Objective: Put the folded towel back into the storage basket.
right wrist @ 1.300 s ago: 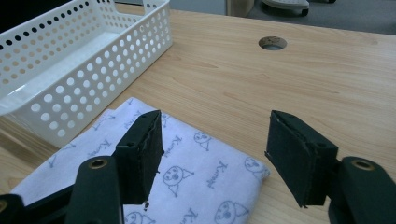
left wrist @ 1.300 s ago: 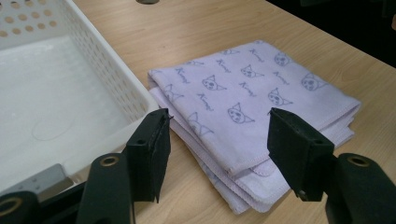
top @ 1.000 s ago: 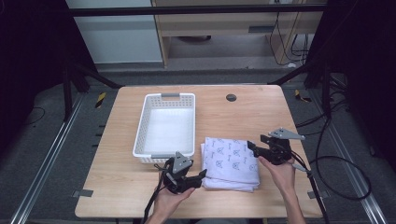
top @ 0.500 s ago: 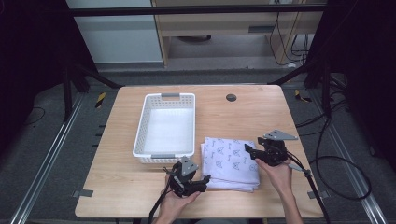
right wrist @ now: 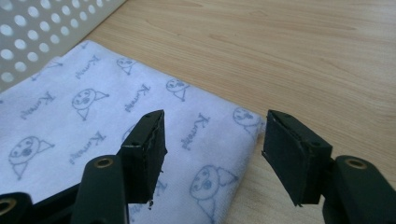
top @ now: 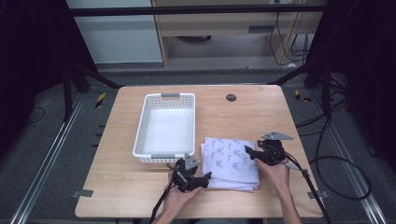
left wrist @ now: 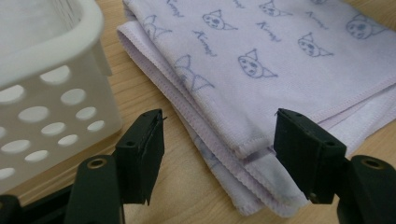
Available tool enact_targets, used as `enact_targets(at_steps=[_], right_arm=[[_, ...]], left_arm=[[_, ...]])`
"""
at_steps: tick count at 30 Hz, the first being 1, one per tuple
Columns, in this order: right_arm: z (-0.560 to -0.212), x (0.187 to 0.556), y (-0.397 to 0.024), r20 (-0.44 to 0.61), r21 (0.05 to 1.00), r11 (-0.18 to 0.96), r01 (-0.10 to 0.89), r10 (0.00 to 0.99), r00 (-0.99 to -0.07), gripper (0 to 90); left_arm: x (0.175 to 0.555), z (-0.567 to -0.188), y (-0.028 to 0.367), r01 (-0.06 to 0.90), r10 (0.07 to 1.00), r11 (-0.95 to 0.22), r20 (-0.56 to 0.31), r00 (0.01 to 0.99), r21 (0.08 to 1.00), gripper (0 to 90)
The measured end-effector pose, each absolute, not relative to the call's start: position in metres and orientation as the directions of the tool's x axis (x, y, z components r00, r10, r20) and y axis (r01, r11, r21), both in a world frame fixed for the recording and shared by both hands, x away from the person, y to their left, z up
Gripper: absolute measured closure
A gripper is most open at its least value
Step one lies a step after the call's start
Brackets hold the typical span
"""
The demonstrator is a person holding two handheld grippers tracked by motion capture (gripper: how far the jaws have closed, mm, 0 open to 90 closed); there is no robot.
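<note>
A folded cloth [top: 232, 162] printed with small cat faces lies on the near right part of the tabletop [top: 243, 116], just right of a white perforated basket [top: 166, 127]. The left tool [top: 201, 179] sits at the cloth's near left corner, and its jaws have just been opening; they stand spread, with the stacked hem edges between them but not pressed. The right tool [top: 248, 152] is at the cloth's right edge, its jaws also apart, straddling a folded corner [right wrist: 243, 126] without gripping it.

The step in hand looks like lining up a two-sided grasp. Next, each tool would need to drop onto its edge, catching all the layers before closing, so the fold holds when the cloth is lifted, probably toward the basket.
</note>
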State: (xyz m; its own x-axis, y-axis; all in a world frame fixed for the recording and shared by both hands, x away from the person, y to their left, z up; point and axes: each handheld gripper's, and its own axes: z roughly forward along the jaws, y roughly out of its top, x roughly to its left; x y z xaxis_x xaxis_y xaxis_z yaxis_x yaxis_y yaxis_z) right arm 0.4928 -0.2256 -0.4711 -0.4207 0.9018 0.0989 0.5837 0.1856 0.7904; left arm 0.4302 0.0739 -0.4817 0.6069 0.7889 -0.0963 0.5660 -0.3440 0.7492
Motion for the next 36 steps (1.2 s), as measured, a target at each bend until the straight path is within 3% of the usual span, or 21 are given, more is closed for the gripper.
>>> enact_targets(at_steps=[28, 36], right_arm=[[-0.494, 0.502, -0.216, 0.085, 0.727, 0.228, 0.647, 0.907, -0.414, 43.8], [-0.495, 0.503, -0.216, 0.104, 0.722, 0.206, 0.661, 0.912, -0.397, 43.2]], left_arm=[[0.434, -0.5, 0.066, 0.593, 0.797, -0.356, -0.096, 0.596, 0.722, 33.9], [0.433, -0.5, 0.065, 0.597, 0.785, -0.352, -0.12, 0.608, 0.721, 44.8]])
